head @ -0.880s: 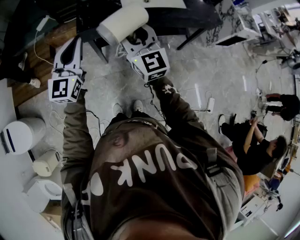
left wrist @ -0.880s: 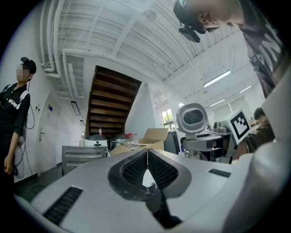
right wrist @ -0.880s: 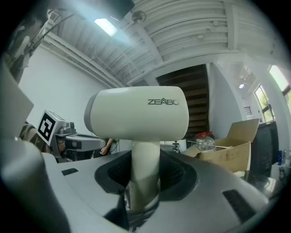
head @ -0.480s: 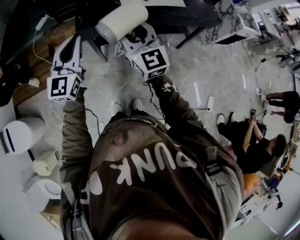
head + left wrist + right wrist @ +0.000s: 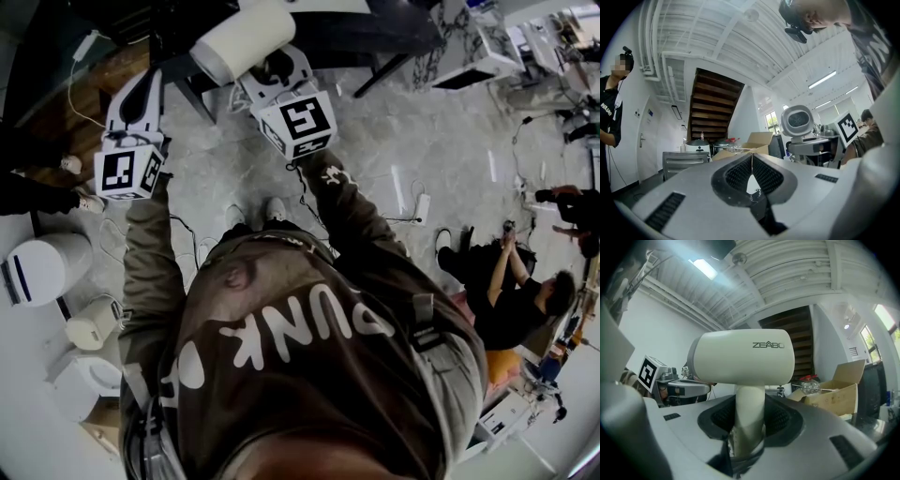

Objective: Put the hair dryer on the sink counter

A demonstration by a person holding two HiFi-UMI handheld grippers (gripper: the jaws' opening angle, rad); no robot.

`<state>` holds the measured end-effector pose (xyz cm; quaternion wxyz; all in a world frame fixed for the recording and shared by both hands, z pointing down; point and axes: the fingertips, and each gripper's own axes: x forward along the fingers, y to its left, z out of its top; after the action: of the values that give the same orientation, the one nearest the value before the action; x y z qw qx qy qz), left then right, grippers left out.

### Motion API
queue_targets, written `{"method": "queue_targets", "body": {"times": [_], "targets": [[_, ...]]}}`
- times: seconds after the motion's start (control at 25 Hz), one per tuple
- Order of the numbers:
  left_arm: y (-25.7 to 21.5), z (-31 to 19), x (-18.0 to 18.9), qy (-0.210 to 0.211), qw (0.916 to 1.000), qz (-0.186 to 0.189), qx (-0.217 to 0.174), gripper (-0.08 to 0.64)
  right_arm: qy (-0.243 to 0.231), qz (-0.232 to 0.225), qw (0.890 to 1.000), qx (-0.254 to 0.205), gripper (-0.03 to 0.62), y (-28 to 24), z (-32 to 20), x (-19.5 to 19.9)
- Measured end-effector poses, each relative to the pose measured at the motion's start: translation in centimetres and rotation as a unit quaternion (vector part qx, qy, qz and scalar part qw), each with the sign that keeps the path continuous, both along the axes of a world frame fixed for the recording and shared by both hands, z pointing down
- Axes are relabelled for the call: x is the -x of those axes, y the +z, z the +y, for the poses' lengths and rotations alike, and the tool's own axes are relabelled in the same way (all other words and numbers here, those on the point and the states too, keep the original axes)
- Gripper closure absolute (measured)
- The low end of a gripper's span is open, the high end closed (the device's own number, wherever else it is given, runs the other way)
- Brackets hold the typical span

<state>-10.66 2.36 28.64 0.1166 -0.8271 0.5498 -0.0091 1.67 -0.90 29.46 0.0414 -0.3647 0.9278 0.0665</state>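
Two grippers barely shift: right gripper (image 5: 750, 423) clamps hair dryer (image 5: 740, 357) handle, left gripper (image 5: 751, 169) pinched together, empty (bystander's shoe (image 5: 86, 202) has stepped).

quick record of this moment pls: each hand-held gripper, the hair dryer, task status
hair dryer: cream, upright, body above the jaws
right hand-held gripper: closed on the dryer's handle
left hand-held gripper: jaws together, nothing between them
task status: dryer in grip, not yet set down
background: cardboard box, wooden stairs
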Motion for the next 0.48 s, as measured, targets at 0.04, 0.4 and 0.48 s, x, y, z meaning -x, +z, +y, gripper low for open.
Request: {"method": "queue_targets", "body": {"times": [0.04,0.4,0.48], "targets": [[-0.1,0.0,-0.3,-0.002,1.0,-0.001,-0.001,0.554,-0.001,0.0,1.0,0.0,0.439,0.0,0.0,-0.3],[0.2,0.4,-3.6,-0.016,0.9998,-0.011,0.0,0.554,-0.018,-0.005,1.0,0.0,0.437,-0.1,0.3,-2.9],[0.3,0.3,-3.8,-0.019,0.9997,-0.012,0.001,0.554,-0.02,-0.004,1.0,0.002,0.437,-0.1,0.1,-3.1]]}}
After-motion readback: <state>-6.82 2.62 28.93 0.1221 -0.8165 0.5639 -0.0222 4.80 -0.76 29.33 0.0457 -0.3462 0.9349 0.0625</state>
